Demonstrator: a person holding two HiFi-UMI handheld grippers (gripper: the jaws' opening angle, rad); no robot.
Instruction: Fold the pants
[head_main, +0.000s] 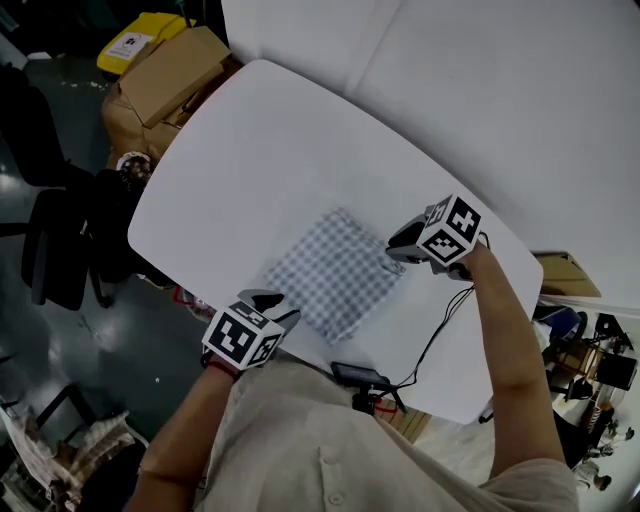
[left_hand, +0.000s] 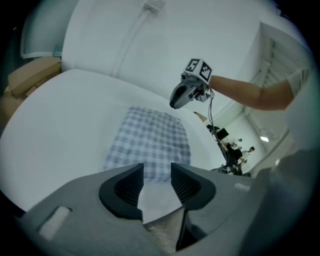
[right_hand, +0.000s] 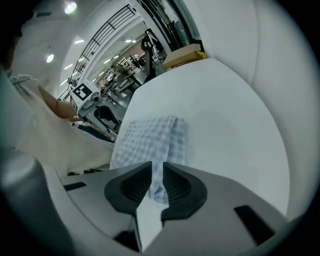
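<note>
We see the pants lying near the middle of the white table, already folded into a compact, nearly square checked packet set corner-on to us. The left gripper hangs just off the packet's near-left edge. Its jaws stand well apart, and its own view shows only bare tabletop between them. The right gripper sits at the packet's right corner. Its jaws are parted by a narrow gap, and the cloth shows through that gap from beyond, so we judge it to be gripping nothing. In the head view the pants lie at about 2 o'clock from the left gripper and about 8 o'clock from the right. The right one looks slightly nearer, practically over the corner. The packet has little long axis from above, though in the left gripper view it runs away towards 12 o'clock. That view also shows the right gripper lifted off the cloth at the far corner, which the head view cannot settle. The right gripper view alone shows a doubled strip along the packet's right edge. We judge the fold to be largely done. Any further fold would have to start from an edge, and both grippers are placed to reach one.
</note>
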